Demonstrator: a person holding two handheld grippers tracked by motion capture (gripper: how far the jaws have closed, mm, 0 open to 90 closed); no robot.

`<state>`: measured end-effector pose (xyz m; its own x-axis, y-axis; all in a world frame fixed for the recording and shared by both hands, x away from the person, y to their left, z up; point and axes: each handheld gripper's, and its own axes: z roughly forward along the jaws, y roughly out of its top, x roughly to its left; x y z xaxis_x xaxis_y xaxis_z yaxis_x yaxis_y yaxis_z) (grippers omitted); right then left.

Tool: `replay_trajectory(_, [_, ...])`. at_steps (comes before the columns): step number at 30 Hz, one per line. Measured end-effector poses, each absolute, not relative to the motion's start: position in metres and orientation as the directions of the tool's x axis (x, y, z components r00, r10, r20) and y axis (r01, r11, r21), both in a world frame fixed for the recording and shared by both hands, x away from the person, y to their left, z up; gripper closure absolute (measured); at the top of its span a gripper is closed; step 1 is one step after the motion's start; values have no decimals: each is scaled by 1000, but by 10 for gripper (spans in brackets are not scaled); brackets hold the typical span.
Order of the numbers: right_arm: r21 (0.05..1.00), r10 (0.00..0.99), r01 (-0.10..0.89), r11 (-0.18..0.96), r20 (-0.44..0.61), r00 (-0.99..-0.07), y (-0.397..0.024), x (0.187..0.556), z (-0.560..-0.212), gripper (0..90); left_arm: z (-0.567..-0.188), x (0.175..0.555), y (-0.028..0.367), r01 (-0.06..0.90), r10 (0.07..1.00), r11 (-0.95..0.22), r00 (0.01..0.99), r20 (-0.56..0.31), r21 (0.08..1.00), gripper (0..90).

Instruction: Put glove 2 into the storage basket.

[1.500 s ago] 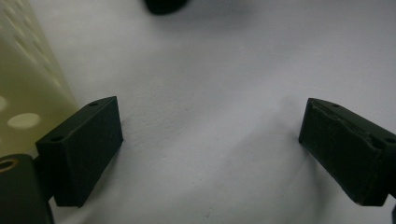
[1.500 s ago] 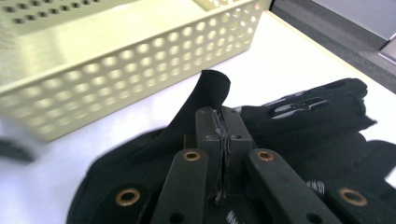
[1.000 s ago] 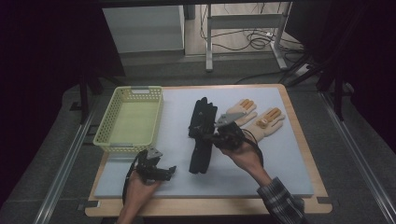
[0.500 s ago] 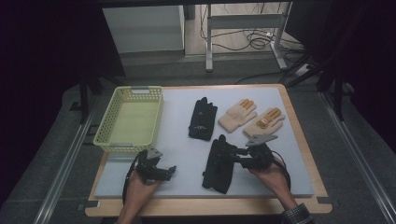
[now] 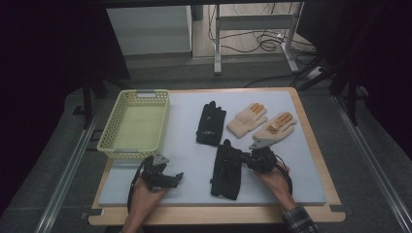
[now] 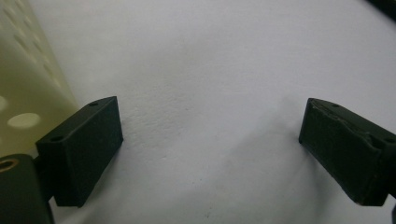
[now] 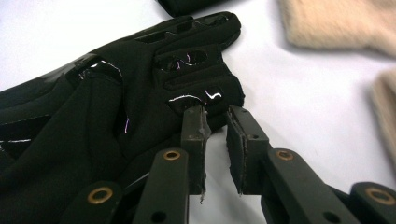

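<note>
Resting low on the mat, left tongs (image 5: 167,178) wide apart, right tongs (image 7: 215,135) narrowly parted, closing at black glove (image 7: 116,116) edge.

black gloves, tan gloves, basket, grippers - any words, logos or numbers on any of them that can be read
No readable text.
Far black glove: a small pale mark near the cuff, too small to read.
Near black glove: glossy patches, no letters.
Tan gloves and yellow basket: no print visible.
</note>
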<state>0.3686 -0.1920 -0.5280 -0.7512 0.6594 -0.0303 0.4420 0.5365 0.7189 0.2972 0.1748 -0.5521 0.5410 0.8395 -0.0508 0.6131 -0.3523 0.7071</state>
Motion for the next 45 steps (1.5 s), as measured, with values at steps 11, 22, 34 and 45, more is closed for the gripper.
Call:
replay_trajectory(11, [685,659,447,575,-64,-750,-192,385,-515,554,-552,297,175,614,840,-352,541,-51,707,64])
replay_trajectory(22, [753,643,423,505,-1,-766,-143,450,-489,446,-552,297,175,613,839,-353,542,-52,707,64])
replay_trajectory(34, [713,665,457,532,-18,-747,-86,515,-511,324,-552,297,175,613,838,-352,542,-53,707,64])
replay_trajectory(45, [668,670,511,541,25,-742,-75,524,-524,641,-552,297,175,614,837,-359,545,-48,703,63])
